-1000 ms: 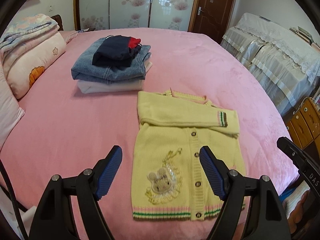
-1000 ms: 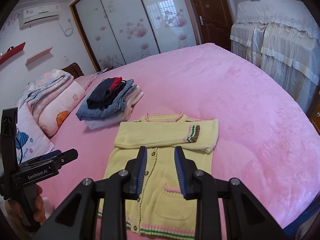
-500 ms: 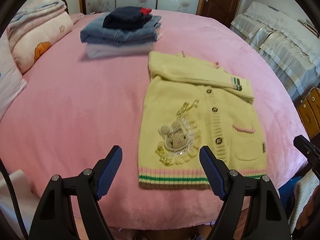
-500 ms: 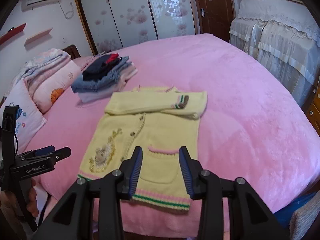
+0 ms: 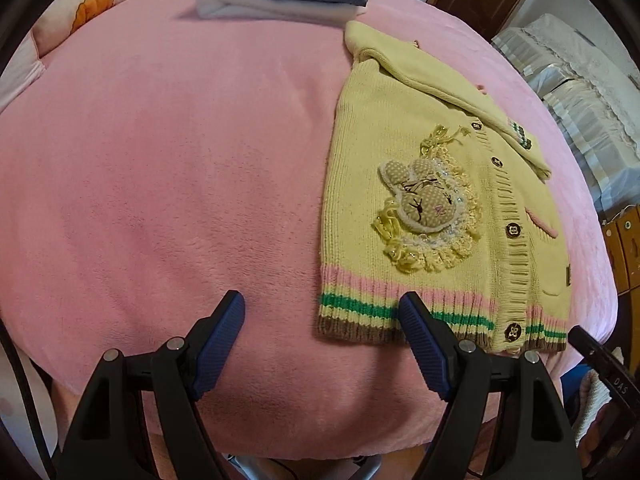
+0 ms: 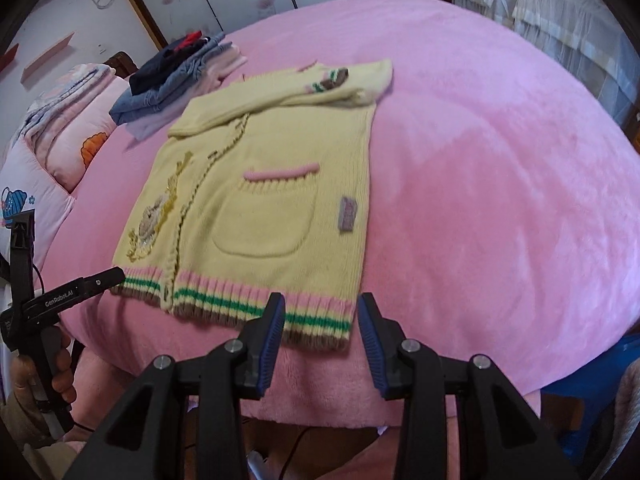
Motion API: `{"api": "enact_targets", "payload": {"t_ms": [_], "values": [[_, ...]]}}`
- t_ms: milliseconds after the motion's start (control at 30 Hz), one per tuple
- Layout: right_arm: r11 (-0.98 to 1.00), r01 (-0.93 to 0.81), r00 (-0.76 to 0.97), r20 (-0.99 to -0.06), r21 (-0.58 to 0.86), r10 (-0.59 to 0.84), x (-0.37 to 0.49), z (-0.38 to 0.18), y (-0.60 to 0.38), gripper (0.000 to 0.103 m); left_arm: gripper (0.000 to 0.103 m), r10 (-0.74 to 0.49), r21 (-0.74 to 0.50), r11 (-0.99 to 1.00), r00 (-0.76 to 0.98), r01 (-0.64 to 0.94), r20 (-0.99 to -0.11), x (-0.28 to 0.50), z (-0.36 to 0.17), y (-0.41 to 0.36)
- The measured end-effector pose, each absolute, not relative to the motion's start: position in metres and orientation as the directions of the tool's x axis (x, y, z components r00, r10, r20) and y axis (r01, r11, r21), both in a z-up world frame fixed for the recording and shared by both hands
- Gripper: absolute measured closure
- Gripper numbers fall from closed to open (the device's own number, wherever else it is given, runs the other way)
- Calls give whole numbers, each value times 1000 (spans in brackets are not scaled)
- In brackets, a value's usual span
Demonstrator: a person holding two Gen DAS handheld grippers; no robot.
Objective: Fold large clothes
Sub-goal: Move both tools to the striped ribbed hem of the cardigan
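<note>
A yellow knit cardigan (image 5: 424, 184) lies flat and buttoned on the pink bed, its sleeves folded across the chest and a bunny patch (image 5: 424, 204) on the front. My left gripper (image 5: 322, 308) is open just above the striped hem, whose left corner (image 5: 340, 320) shows between its fingers. My right gripper (image 6: 322, 304) is open, narrower, over the hem's right corner (image 6: 336, 324), below the pocket (image 6: 264, 220). Neither gripper's pads press on the knit. In the right wrist view a hand holds the left gripper (image 6: 80, 288) at the left edge.
A stack of folded clothes (image 6: 176, 76), jeans under dark items, sits beyond the cardigan's collar. Pillows and a folded quilt (image 6: 68, 132) lie at far left. The bed's front edge (image 5: 304, 420) runs just under both grippers. Covered furniture (image 5: 580, 92) stands to the right.
Both grippers came down and closer to the cardigan's near hem, which now fills the lower view. The right jaws stand a little wider than a second ago.
</note>
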State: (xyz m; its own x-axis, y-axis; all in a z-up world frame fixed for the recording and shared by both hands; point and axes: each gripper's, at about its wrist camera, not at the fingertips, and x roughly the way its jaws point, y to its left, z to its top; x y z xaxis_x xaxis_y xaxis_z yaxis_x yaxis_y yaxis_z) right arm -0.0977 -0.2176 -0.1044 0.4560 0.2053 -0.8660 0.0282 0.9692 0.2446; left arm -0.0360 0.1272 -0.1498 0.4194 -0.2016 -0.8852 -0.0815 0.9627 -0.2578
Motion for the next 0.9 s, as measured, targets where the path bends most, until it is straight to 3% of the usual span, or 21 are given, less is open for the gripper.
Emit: {"api": "enact_targets", "payload": {"t_ms": [467,567,633,733,900], "values": [[934,48,405,-862,353,305,-93,-130,-225,65,26,-243,-280,960,421,-26,-874,-28,-164,123],[935,11,389,-863,355,323,-91,-132,-217,78,39,-248,-284,958,422,-24,-872,-24,-164,119],[934,-2,381,-864,356,330,-90,-133,-212,87,63,-245,-282,959,424,-25,-872,-24,-163,116],[940,-18,382,-866,342,322,-89,-132,-207,90,81,-252,-288,957,422,-23,-871,-26,-161,110],[954,-57,401,-868,294,292,-91,-123,-200,92,93,-224,-244,970,393,-1,-892,-24,-152,100]]}}
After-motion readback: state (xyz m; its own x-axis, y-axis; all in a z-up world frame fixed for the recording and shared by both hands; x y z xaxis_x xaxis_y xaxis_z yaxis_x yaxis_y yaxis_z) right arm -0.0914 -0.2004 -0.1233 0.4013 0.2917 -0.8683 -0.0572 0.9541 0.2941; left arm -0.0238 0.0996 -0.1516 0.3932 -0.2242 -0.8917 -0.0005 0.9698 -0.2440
